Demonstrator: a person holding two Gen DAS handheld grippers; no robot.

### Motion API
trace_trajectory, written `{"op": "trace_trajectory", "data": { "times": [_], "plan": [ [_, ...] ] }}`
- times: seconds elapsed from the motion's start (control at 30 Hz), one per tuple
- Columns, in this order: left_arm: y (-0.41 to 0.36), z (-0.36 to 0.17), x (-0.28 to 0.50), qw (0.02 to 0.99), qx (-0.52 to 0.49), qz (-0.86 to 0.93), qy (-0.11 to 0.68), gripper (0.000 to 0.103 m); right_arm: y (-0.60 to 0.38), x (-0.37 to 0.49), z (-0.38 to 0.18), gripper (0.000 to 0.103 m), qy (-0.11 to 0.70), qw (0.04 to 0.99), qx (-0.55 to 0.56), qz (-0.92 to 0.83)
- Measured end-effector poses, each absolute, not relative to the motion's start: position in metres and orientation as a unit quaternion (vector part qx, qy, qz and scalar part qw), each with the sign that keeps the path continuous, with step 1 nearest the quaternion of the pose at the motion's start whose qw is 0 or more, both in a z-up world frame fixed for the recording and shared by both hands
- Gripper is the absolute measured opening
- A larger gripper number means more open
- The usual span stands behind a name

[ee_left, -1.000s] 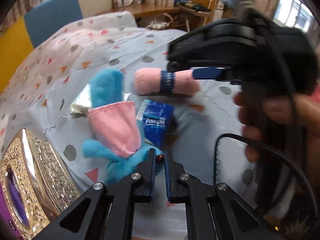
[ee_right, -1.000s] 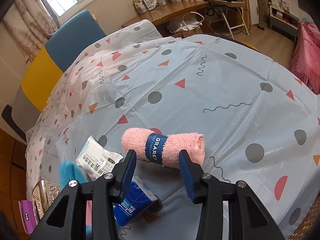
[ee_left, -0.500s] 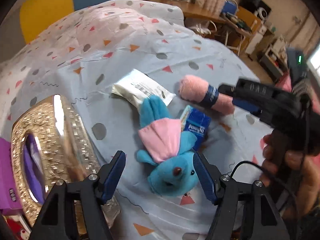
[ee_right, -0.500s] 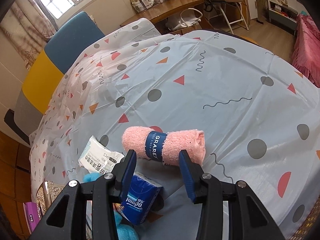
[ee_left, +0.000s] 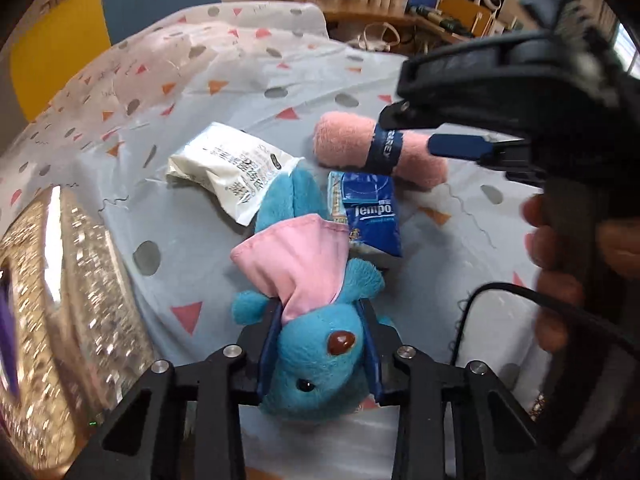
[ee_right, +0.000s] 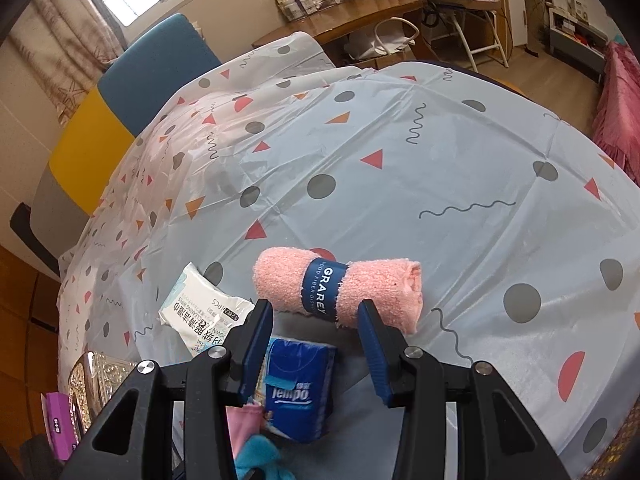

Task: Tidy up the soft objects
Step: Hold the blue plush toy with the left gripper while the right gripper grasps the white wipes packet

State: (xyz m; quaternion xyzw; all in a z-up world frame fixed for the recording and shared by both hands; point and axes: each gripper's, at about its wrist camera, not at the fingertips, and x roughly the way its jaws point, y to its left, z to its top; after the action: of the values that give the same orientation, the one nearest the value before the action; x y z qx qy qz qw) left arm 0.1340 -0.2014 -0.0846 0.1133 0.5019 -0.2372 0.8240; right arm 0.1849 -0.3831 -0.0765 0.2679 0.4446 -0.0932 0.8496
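Left gripper [ee_left: 318,344] brackets the blue plush toy's [ee_left: 316,356] head on the table [ee_right: 400,152], jaws closing but grip unconfirmed; right gripper [ee_right: 316,344] hovers spread before the pink towel roll [ee_right: 340,292], next requiring descent and closure.

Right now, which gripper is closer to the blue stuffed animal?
Left. The left gripper has its fingers on either side of the blue plush toy's head; the right gripper hovers open near the pink towel roll.
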Motion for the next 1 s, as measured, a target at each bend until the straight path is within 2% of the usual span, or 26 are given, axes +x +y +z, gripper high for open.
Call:
{"op": "trace_trajectory", "data": {
  "times": [0.23,0.5,0.7,0.73,0.83,1.0],
  "plan": [
    [-0.182,-0.073,0.100,0.839,0.129,-0.242,0.471,0.036,-0.359,0.193,-0.075,0.044,0.460,0.862,0.203,-0.066],
    [-0.170,-0.092,0.078,0.846,0.140,-0.248,0.452,0.037,-0.313,0.205,-0.079,0.044,0.488,0.867,0.098,0.000],
    [-0.165,-0.095,0.072,0.854,0.129,-0.255,0.435,0.038,-0.266,0.222,-0.088,0.044,0.506,0.857,-0.014,0.094],
    [-0.163,-0.096,0.073,0.855,0.123,-0.255,0.435,0.038,-0.259,0.226,-0.091,0.045,0.507,0.855,-0.035,0.102],
    [-0.157,-0.097,0.073,0.857,0.103,-0.255,0.435,0.039,-0.246,0.239,-0.101,0.060,0.514,0.846,-0.079,0.116],
    [-0.153,-0.097,0.071,0.859,0.091,-0.255,0.434,0.039,-0.234,0.265,-0.117,0.061,0.524,0.837,-0.126,0.098]
  ]
}}
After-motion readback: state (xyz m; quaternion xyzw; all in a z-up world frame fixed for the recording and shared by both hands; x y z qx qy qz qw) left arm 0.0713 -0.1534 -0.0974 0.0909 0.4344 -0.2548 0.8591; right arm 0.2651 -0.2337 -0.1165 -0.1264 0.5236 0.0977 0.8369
